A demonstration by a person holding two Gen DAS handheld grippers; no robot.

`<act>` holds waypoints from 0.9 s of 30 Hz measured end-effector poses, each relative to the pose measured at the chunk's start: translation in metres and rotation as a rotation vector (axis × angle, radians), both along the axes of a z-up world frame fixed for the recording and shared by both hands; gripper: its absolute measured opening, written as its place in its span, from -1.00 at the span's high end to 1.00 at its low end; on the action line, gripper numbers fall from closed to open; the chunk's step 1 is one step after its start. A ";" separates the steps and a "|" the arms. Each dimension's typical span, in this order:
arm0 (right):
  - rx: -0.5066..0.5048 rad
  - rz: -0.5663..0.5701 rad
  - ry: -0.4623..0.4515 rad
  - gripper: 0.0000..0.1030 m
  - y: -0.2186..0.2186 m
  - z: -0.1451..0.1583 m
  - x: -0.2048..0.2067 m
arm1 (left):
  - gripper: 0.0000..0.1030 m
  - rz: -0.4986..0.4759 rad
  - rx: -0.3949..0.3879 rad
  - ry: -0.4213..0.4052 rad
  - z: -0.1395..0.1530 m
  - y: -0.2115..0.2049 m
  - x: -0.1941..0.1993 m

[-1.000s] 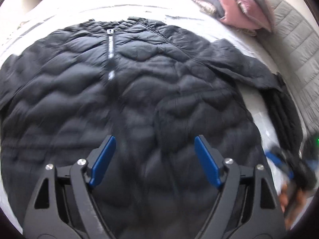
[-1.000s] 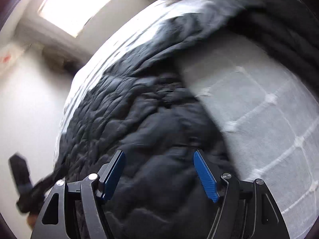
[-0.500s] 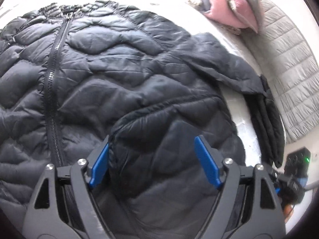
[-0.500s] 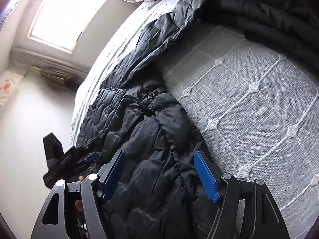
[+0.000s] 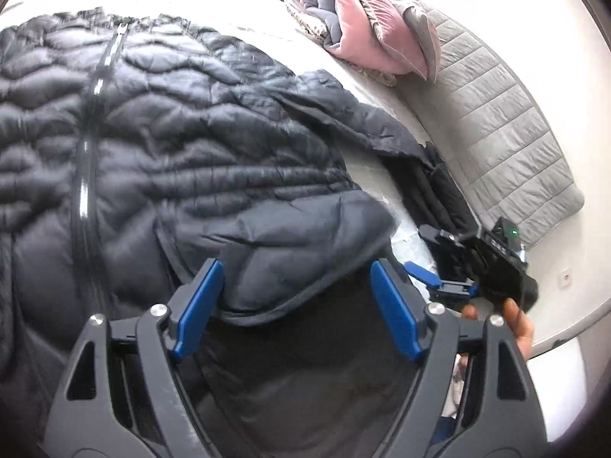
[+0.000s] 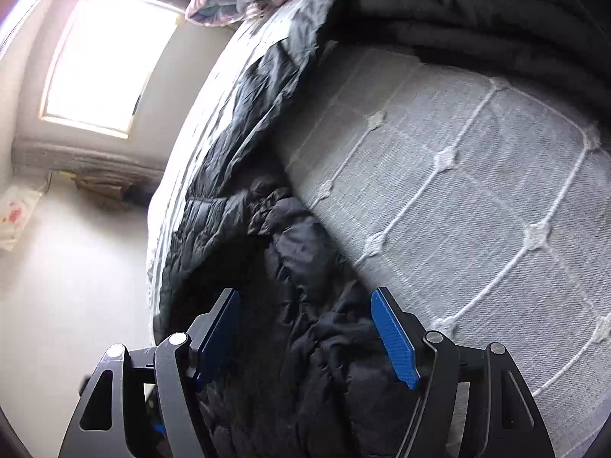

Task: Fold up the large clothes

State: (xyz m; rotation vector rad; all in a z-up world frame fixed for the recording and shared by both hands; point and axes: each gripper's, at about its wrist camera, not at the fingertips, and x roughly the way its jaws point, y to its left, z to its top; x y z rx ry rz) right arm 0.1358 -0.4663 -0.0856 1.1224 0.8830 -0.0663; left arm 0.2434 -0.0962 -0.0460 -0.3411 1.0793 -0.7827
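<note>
A black quilted puffer jacket lies front-up on the bed, zipper closed, one sleeve stretched out to the right. Its lower right corner is folded up over the body. My left gripper is open, its blue pads on either side of that folded corner, not closed on it. My right gripper is open at the jacket's hem edge by the bed's side; it also shows in the left wrist view.
Pink and grey bedding is piled at the head of the bed. A grey quilted headboard runs along the right. Dark folded clothes lie near it. The white tufted bedspread and a window show in the right wrist view.
My left gripper has moved toward the jacket's lower right corner, which now lies folded up between its pads. My right gripper has moved closer to the jacket's hem edge.
</note>
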 end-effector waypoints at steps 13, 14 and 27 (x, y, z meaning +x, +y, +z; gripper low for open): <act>-0.057 0.008 0.026 -0.40 -0.001 -0.001 0.003 | -0.56 0.000 0.355 -0.046 -0.025 -0.068 -0.005; -0.064 0.007 0.035 -0.40 -0.001 -0.002 0.003 | -0.56 -0.006 0.372 -0.054 -0.024 -0.067 -0.010; -0.055 -0.104 -0.059 -0.40 -0.030 0.011 -0.014 | -0.86 0.560 0.521 -0.236 0.043 0.089 -0.019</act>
